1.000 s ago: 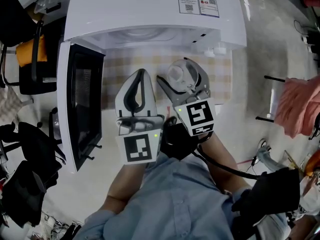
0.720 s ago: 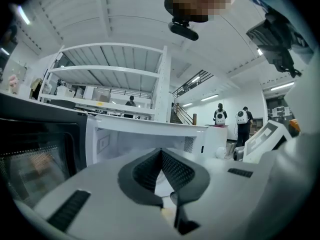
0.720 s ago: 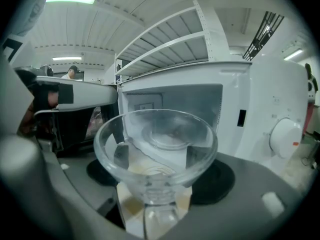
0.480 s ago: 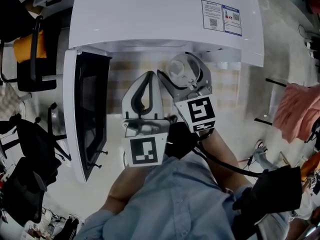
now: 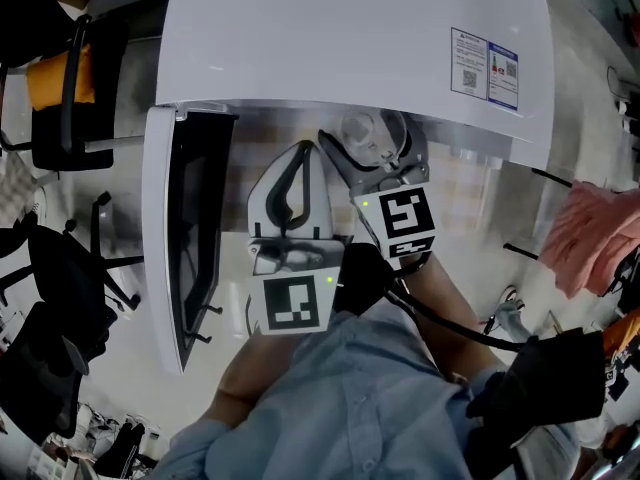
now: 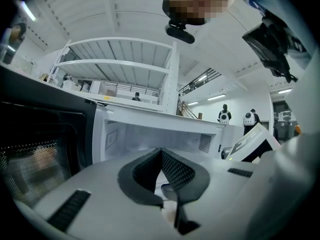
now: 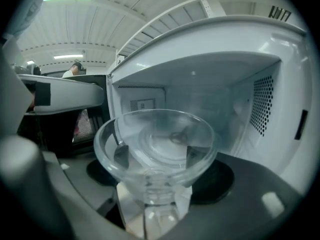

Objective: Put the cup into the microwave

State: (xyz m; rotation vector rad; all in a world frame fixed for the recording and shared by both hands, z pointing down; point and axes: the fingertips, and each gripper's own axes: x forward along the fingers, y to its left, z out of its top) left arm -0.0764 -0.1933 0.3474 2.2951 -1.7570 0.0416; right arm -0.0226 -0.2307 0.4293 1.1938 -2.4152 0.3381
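A white microwave [image 5: 350, 38] stands ahead with its door [image 5: 185, 233] swung open to the left. My right gripper [image 5: 372, 140] is shut on a clear glass cup [image 5: 360, 131], held upright at the mouth of the oven. In the right gripper view the cup [image 7: 155, 129] sits between the jaws of that gripper [image 7: 155, 159], with the white cavity [image 7: 215, 99] just behind it. My left gripper [image 5: 303, 153] is beside it on the left, shut and empty, its tip [image 6: 161, 154] pointing at the cavity [image 6: 160, 134].
The microwave rests on a checked cloth [image 5: 450, 183]. The open door's dark window [image 6: 40, 134] is close on the left. Office chairs [image 5: 60, 88] stand at the left, a pink cloth [image 5: 590, 238] hangs at the right. People [image 6: 224, 115] stand far off.
Both grippers have moved forward towards the microwave. The cup has reached the oven's mouth, and the oven's top now covers more of the cloth.
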